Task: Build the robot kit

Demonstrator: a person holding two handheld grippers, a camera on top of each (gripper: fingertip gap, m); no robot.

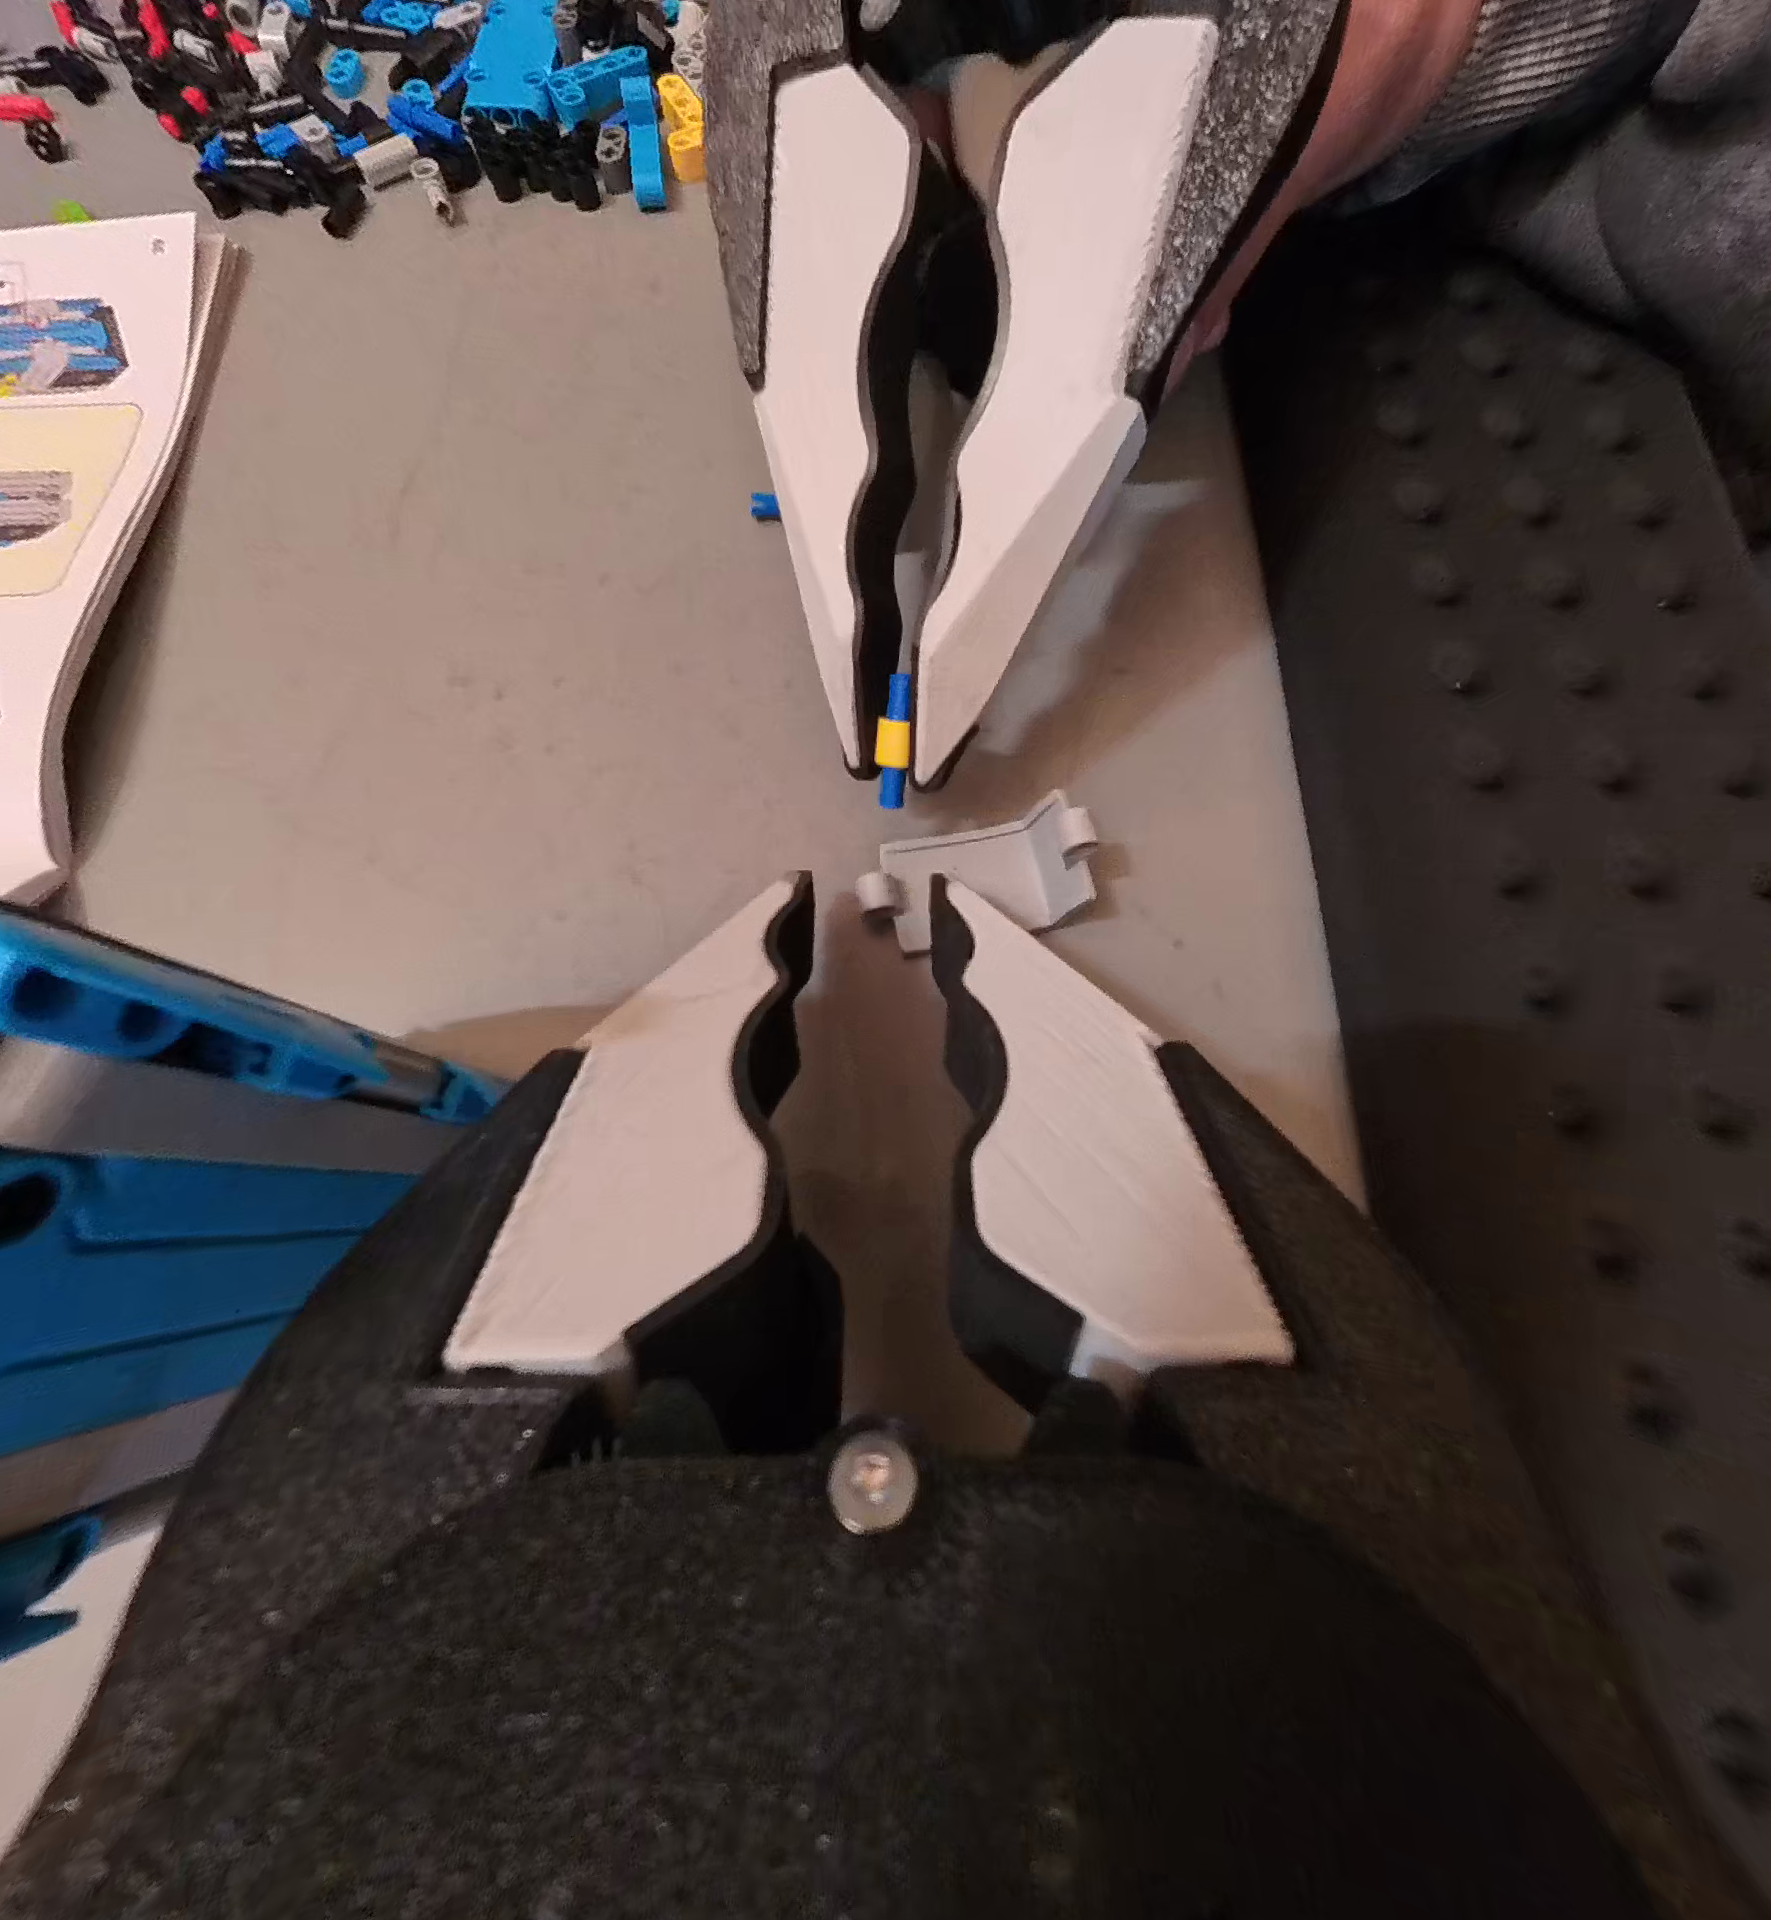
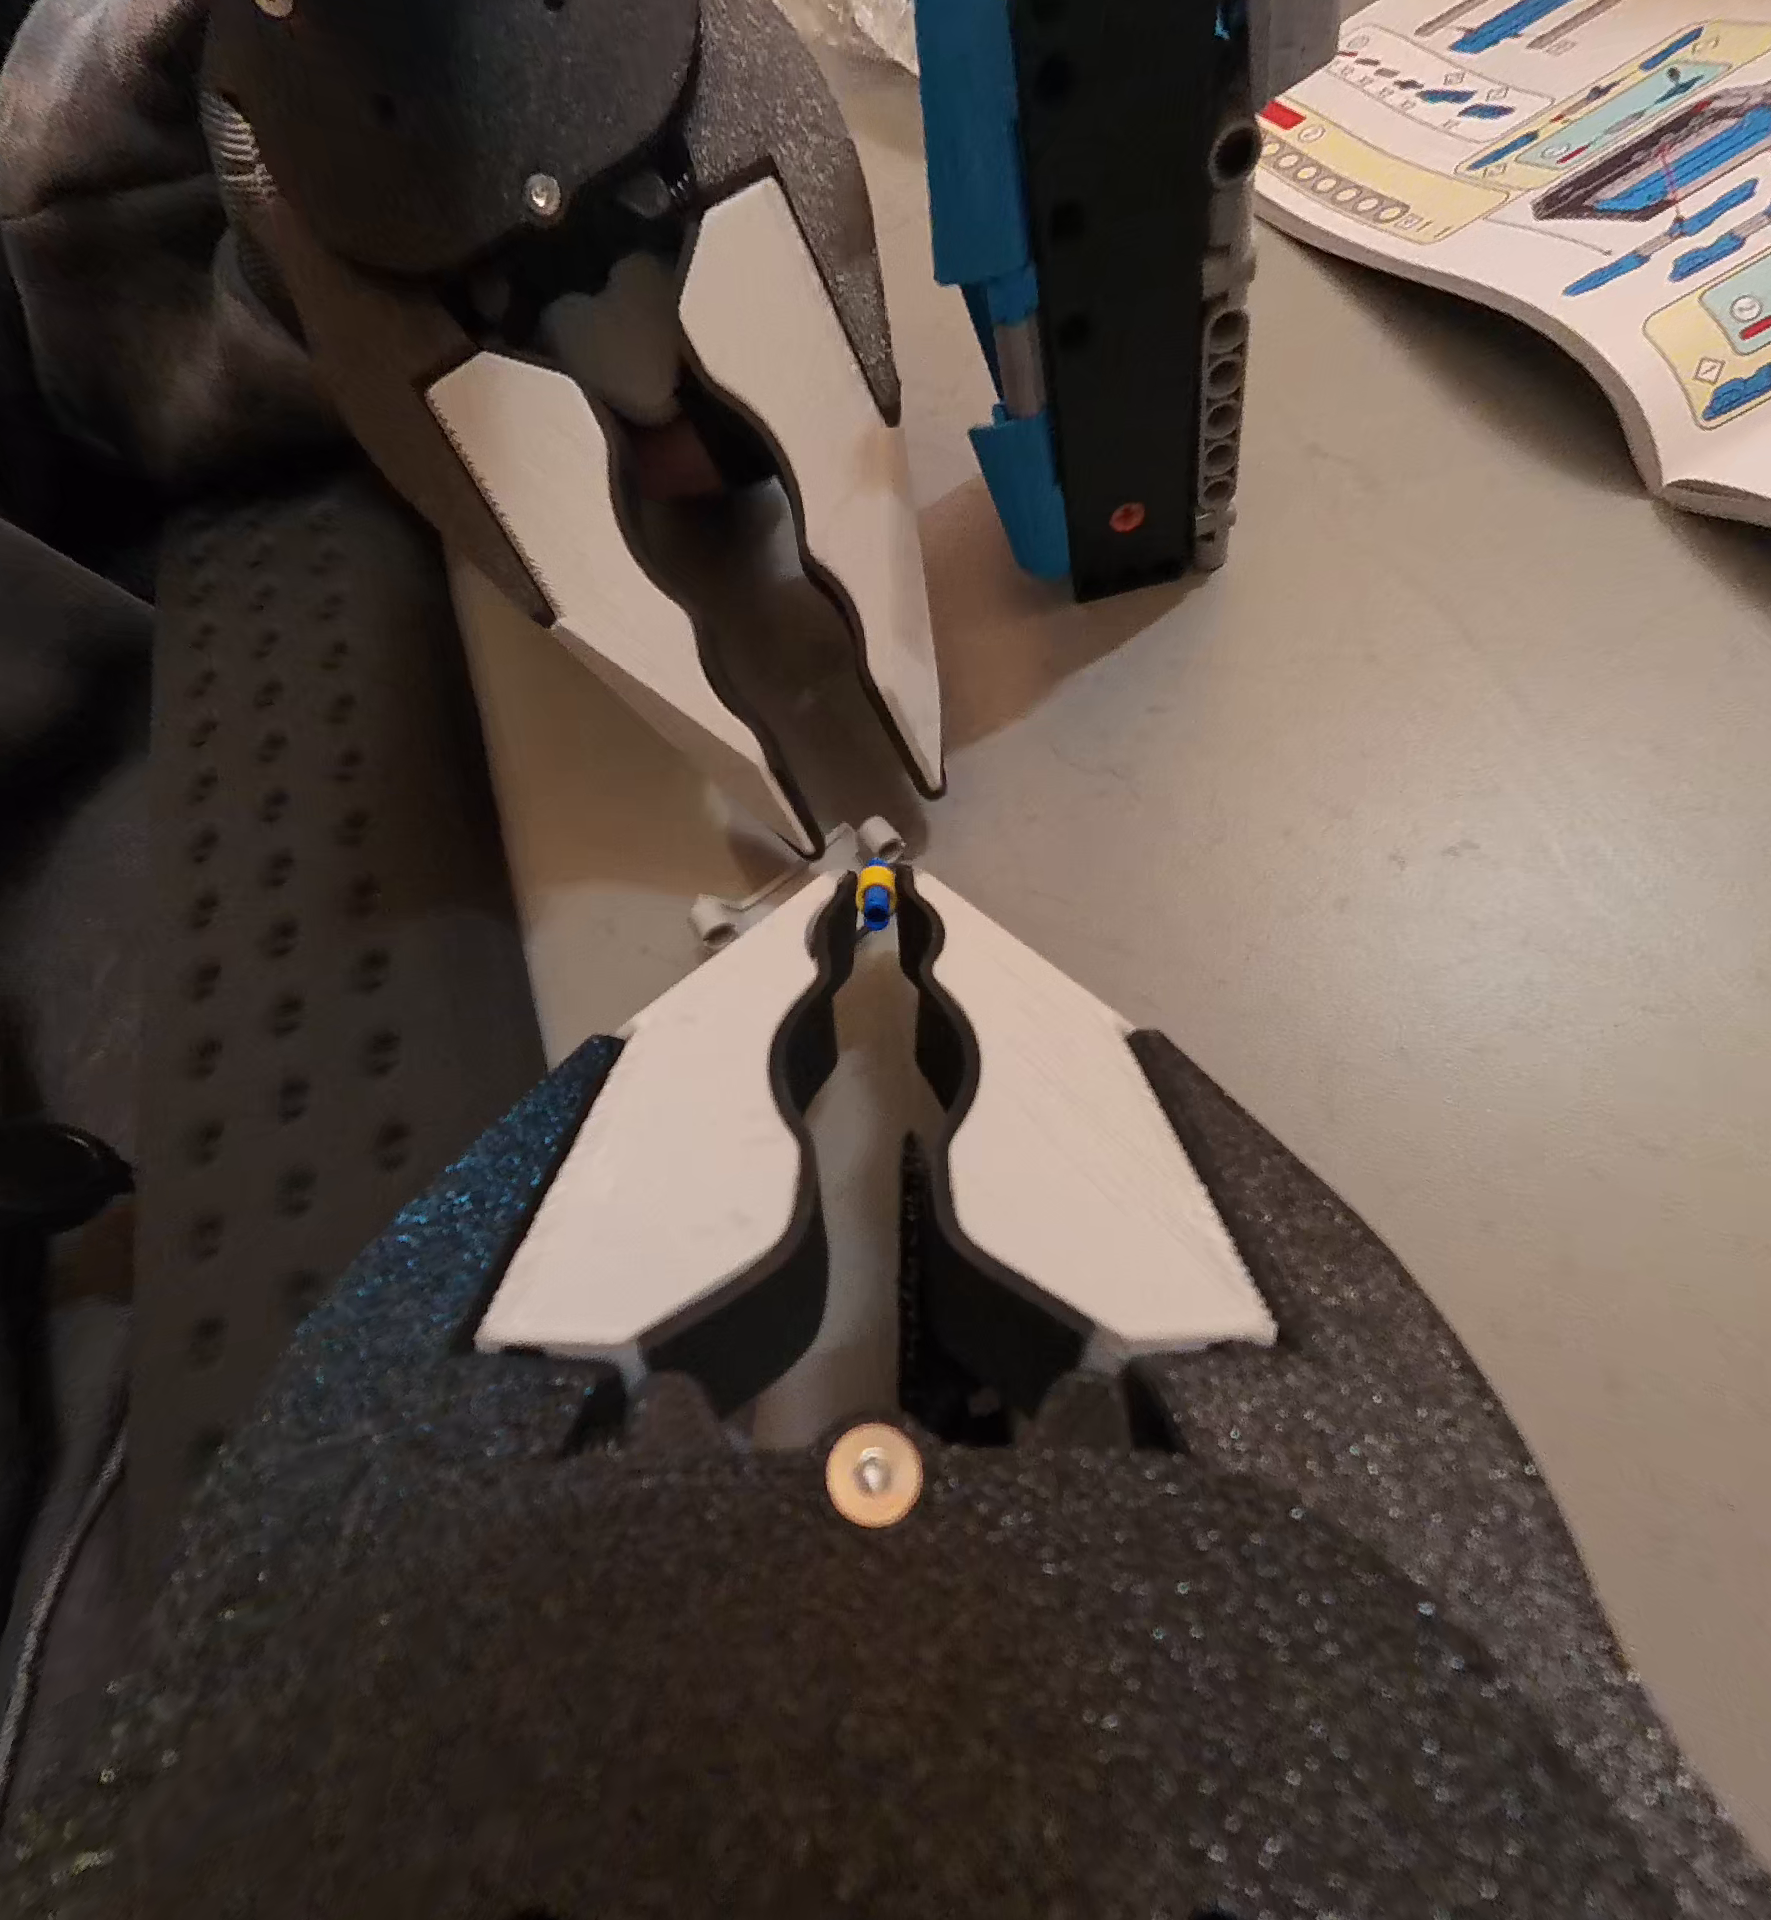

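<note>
Right gripper (image 2: pixel 876 899) has its jaws clamped on a small blue pin (image 1: pixel 893 740) with a yellow collar, tips pointing at the left gripper (image 1: pixel 873 914). Left jaws stand apart, straddling a grey panel piece (image 1: pixel 1006 868) lying on the bench (image 1: pixel 507 644). Blue model (image 2: pixel 1078 291) at twelve o'clock, booklet (image 2: pixel 1587 239) at two.

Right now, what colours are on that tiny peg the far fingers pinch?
The tiny peg is blue with a yellow band around its middle, clearest in the left wrist view.
</note>
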